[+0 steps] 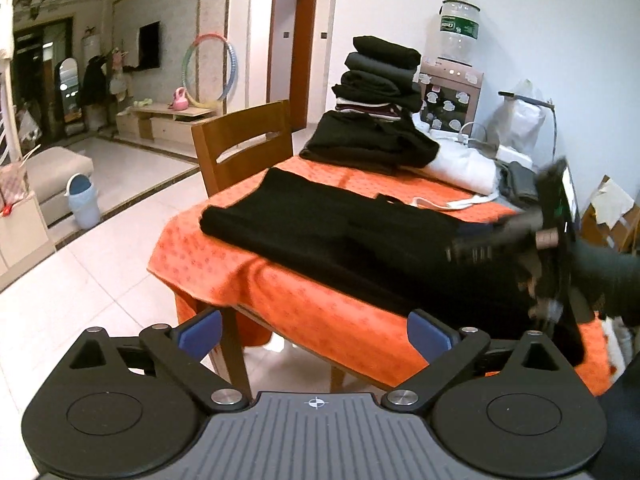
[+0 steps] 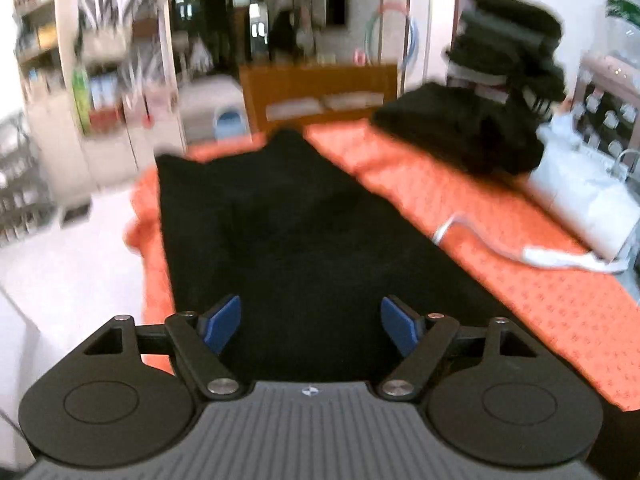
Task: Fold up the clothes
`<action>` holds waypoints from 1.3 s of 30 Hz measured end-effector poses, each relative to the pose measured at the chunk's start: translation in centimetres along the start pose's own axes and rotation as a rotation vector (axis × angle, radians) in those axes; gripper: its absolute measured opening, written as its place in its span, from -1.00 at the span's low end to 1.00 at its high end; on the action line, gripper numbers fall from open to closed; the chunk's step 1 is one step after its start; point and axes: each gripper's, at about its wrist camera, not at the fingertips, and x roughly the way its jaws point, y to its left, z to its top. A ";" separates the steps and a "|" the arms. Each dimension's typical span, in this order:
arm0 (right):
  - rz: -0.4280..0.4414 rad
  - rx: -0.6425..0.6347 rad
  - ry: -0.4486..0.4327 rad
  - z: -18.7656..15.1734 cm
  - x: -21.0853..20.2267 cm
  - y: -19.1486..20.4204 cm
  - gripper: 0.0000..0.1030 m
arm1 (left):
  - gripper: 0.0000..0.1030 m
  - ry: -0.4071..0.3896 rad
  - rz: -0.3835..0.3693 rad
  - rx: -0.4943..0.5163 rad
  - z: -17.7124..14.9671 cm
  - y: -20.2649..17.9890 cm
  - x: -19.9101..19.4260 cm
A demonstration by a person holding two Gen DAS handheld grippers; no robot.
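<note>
On the table with the orange cloth (image 1: 320, 312) lies a long black garment (image 1: 320, 224), spread flat along the near side. Behind the garment, toward the wall, sits a pile of folded dark clothes (image 1: 376, 80), stacked high on a wider black folded piece. Right of that pile lies a white bag (image 1: 464, 168) with a white strap trailing onto the orange cloth; what is inside the bag cannot be seen. Farther behind the pile stands a water dispenser (image 1: 452, 92) with a big clear bottle (image 1: 458, 28) on top, and the bottle looks almost empty. The left gripper (image 1: 314, 338) is off the table's edge, over the floor and the table corner, its blue fingers spread wide with nothing between them. The right gripper (image 2: 311, 326) hangs over the near end of the black garment, its blue fingers also spread apart and not pinching the cloth. Only the left wrist view shows the wooden chair (image 1: 244, 144) at the far left of the table, a small blue bin (image 1: 83, 200) on the floor, and the other gripper, blurred, at the garment's right end. Only the right wrist view, which is blurry, shows shelves (image 2: 100, 60) full of things past the garment's far end.
</note>
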 end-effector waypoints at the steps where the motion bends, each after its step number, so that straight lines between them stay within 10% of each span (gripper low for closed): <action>1: -0.014 -0.018 0.018 -0.2 0.7 0.3 0.61 | 0.92 0.004 -0.008 0.007 0.6 0.9 0.8; 16: 0.040 -0.123 0.106 6.0 4.6 6.6 0.35 | 0.92 0.045 -0.172 0.090 6.3 9.6 13.7; 21: -0.055 -0.121 0.137 6.0 5.2 6.8 -0.65 | 0.92 0.088 -0.283 0.080 6.0 9.0 16.8; 31: -0.185 0.172 0.005 7.4 -0.2 3.2 -0.68 | 0.73 0.138 -0.510 0.161 6.7 3.7 23.3; 35: -0.186 0.183 -0.010 7.1 -0.4 3.0 -0.65 | 0.18 0.147 -0.502 0.203 7.6 1.9 25.0; 39: -0.069 0.166 0.050 6.6 1.7 4.3 -0.30 | 0.18 0.151 -0.482 0.199 8.8 3.4 25.5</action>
